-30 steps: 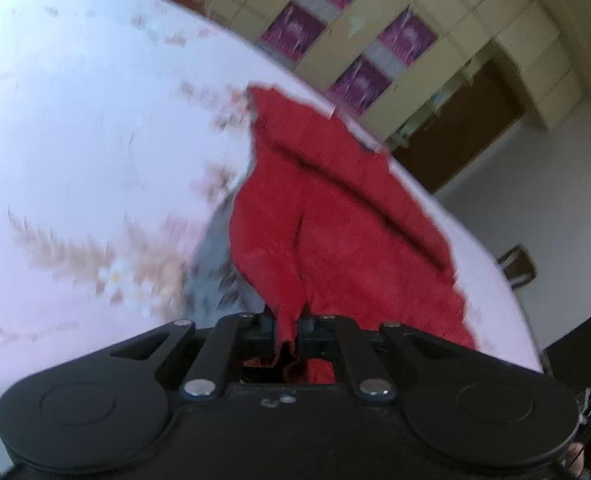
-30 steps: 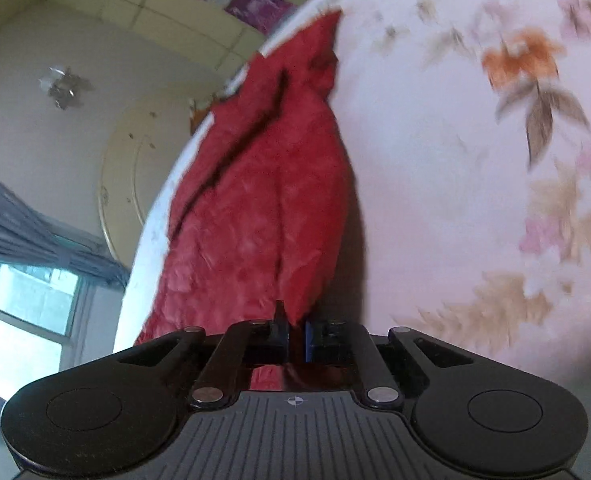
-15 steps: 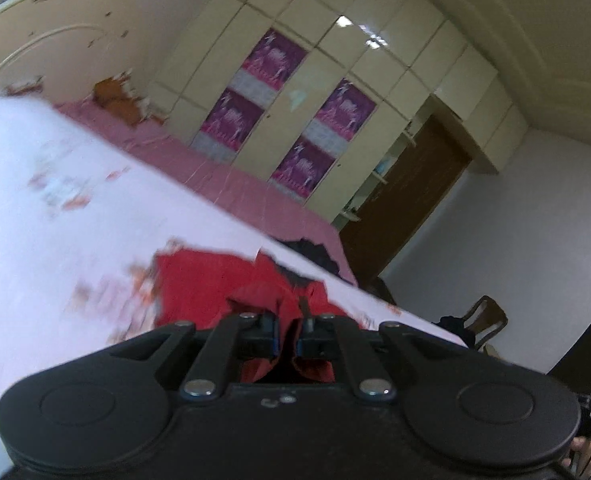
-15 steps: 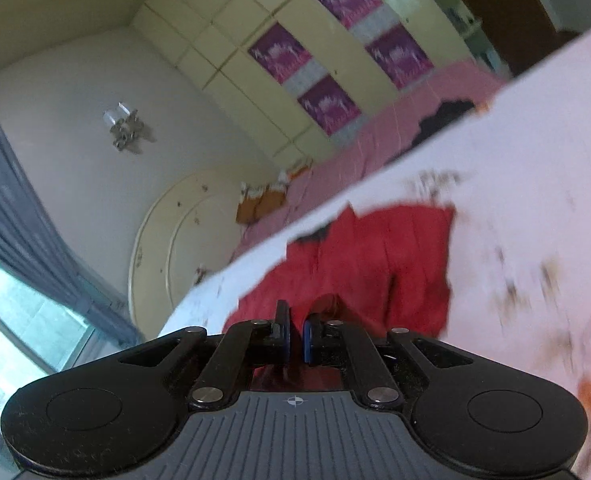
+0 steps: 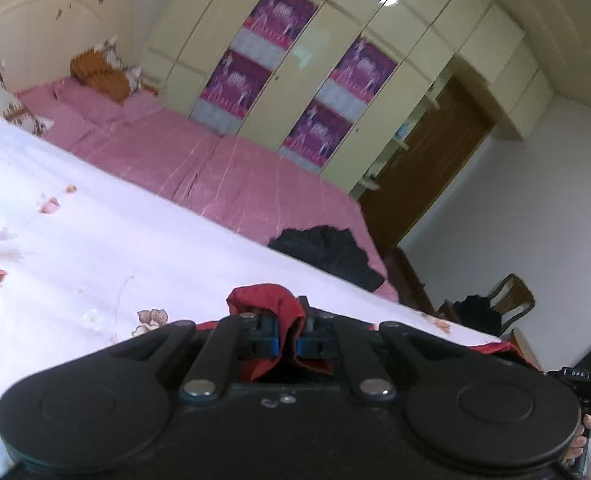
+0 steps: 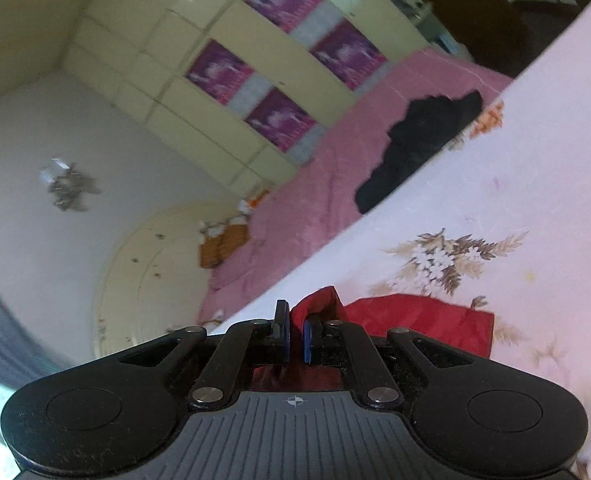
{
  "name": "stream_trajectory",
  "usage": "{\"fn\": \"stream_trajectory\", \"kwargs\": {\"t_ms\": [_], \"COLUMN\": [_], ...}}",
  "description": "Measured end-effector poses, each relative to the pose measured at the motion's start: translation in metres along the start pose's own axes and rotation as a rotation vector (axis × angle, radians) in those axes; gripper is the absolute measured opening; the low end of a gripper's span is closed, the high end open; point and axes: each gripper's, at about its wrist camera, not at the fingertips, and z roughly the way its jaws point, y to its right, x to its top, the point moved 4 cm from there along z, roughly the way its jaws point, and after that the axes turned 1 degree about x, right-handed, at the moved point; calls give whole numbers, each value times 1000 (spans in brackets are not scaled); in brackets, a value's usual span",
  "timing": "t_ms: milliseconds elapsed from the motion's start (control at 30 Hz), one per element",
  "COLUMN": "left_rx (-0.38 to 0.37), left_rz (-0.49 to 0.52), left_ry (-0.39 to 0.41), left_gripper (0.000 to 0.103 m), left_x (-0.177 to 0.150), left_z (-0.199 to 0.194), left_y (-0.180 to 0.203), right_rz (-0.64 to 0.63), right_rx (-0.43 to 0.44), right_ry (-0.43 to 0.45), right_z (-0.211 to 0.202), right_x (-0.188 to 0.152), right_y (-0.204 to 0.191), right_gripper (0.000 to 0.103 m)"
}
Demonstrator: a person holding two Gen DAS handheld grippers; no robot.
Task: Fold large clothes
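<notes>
My left gripper (image 5: 288,342) clamped on red garment (image 5: 269,300), right gripper (image 6: 296,338) pinching same cloth, rest spread toward 3 o'clock. Floral sheet (image 5: 95,248) bare ahead; black clothing (image 5: 327,250) at 1 o'clock, on pink bedding (image 5: 215,164) by far edge.

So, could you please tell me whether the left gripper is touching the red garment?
Touching. The left wrist view shows the left gripper shut on a fold of the red garment, the cloth pinched between its blue pads.

White floral sheet (image 5: 95,248), pink bedspread (image 5: 223,176), dark clothing (image 5: 331,252), cream wardrobe (image 5: 335,40), wooden chair (image 5: 511,300)
</notes>
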Motion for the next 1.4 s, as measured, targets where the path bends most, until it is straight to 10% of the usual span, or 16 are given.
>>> {"fn": "stream_trajectory", "kwargs": {"t_ms": [200,267,333,433,667,767,833,933,1167,1400], "left_rx": [29,11,48,79,109,86,97,122,94,200], "left_rz": [-45,-132,-127,-86,63,122,171,316,388,430], "left_ry": [-99,-108,-63,-67,-293,-330,-332,-295,-114,-228], "left_gripper": [26,48,71,72,67,31,23,10,7,8], "left_x": [-1,-3,-4,-6,-22,-29,-29,-26,5,-17], "left_z": [67,77,76,79,108,112,114,109,106,159], "left_y": [-29,-44,-51,-63,-77,-69,-66,-51,-24,-21], "right_rz": [25,53,35,-5,-220,-284,-336,-416,-510,-524], "right_rx": [-99,-120,-130,-171,-356,-418,-441,-454,-411,-553], "right_ry": [-23,26,71,43,-128,-198,-207,-194,-27,-149], "right_z": [53,58,57,63,116,140,147,149,139,176], "right_x": [6,10,14,13,-13,-26,-30,-31,-14,-28], "right_y": [35,47,52,60,71,79,76,67,43,69], "right_gripper": [13,80,80,80,75,37,35,6,3,4]}}
